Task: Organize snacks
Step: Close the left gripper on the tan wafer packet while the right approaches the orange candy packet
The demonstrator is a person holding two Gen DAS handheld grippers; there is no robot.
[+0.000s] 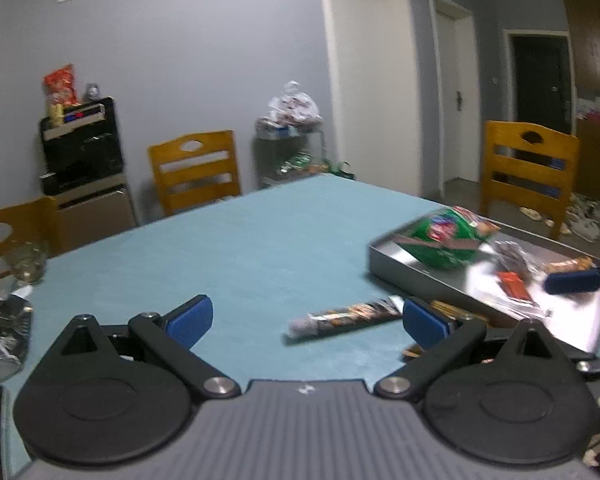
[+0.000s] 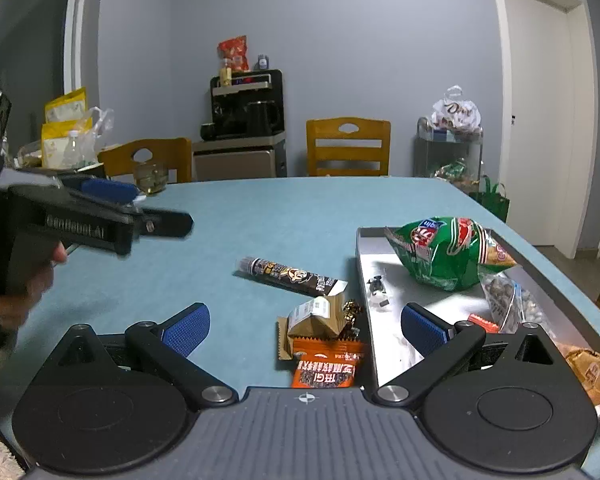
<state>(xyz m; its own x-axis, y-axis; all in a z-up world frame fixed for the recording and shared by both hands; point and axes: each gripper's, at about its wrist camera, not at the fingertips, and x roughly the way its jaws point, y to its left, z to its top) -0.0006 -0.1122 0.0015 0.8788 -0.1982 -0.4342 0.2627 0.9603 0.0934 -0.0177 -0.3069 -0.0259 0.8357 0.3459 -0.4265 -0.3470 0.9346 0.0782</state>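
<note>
The left tongs (image 1: pixel 306 322) and right tongs (image 2: pixel 305 330) both stood spread wide, grasping nothing. A dark tube-shaped snack pack (image 2: pixel 290 275) lay flat on the blue surface (image 2: pixel 260 220), just left of the metal tray (image 2: pixel 365 300), its long axis slanting from far-left down to near-right. A green chip bag (image 2: pixel 448 254) rested in the tray's far end; an orange packet (image 2: pixel 326 368) lay near the surface's front edge.

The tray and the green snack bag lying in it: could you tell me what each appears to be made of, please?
The tray looks like brushed or satin metal, perhaps steel or aluminium: grey, with a bright glare patch and faint reflections on its floor. The green snack bag looks like glossy printed plastic film: it is crinkled, puffed, and catches sharp highlights.
</note>
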